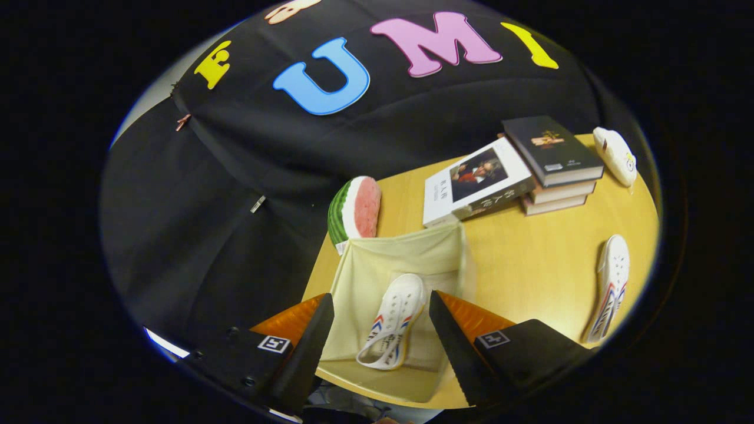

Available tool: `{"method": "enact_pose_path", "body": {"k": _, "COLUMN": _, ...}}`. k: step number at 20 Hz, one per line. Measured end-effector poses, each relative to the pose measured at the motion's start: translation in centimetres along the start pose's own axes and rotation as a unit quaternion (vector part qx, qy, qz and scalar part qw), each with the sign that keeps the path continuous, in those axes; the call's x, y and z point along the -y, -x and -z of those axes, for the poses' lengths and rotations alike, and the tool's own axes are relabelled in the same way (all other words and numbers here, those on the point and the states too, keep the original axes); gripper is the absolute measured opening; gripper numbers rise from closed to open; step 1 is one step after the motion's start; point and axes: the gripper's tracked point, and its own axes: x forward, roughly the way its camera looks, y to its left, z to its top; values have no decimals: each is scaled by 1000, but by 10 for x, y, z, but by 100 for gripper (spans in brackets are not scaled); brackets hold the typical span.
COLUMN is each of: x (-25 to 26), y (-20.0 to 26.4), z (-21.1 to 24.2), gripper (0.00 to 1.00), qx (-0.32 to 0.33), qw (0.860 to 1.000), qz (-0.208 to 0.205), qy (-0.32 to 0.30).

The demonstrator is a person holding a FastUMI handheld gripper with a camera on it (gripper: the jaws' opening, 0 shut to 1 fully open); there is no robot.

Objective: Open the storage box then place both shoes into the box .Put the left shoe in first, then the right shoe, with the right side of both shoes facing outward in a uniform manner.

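1. Gripper view: the claw [382, 330] hangs above the open storage box [359, 282], its two fingers spread wide and holding nothing.
2. One white shoe [393, 323] lies inside the box, between the fingers and below them, on its side with its long axis running from near the claw away toward the box's far wall.
3. The second shoe [609, 288] lies on the bench [530, 259], well apart from the box, off to the right of the right finger. Its long axis runs roughly parallel to the boxed shoe, toe pointing away. By my judgement the coming move turns on this: the claw has to swing right, clear of the box wall, to reach it.
4. Which shoe is left and which right is hard to tell through the lens distortion; it seems the first is already placed.
5. Bench surface: smooth pale wood. A watermelon slice [356, 209] stands just beyond the box, a stack of books [518, 174] farther back, and a small white object [615, 154] beside them.
6. Black cloth closes the booth behind the bench.
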Motion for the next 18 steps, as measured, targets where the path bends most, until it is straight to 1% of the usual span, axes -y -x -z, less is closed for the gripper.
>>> {"method": "enact_pose_path", "body": {"k": 4, "x": 89, "y": 54, "z": -23, "gripper": 98, "qx": 35, "qw": 997, "qz": 63, "qy": 39}}
{"method": "enact_pose_path", "body": {"k": 7, "x": 163, "y": 93, "z": -30, "gripper": 98, "qx": 47, "qw": 990, "qz": 121, "qy": 47}}
{"method": "enact_pose_path", "body": {"k": 9, "x": 208, "y": 113, "z": -29, "gripper": 99, "qx": 44, "qw": 986, "qz": 159, "qy": 38}}
{"method": "enact_pose_path", "body": {"k": 12, "x": 261, "y": 136, "z": -25, "gripper": 99, "qx": 37, "qw": 981, "qz": 191, "qy": 6}}
{"method": "enact_pose_path", "body": {"k": 14, "x": 296, "y": 146, "z": -18, "gripper": 99, "qx": 29, "qw": 976, "qz": 217, "qy": -5}}
{"method": "enact_pose_path", "body": {"k": 18, "x": 341, "y": 148, "z": 0, "gripper": 99, "qx": -8, "qw": 972, "qz": 233, "qy": -12}}
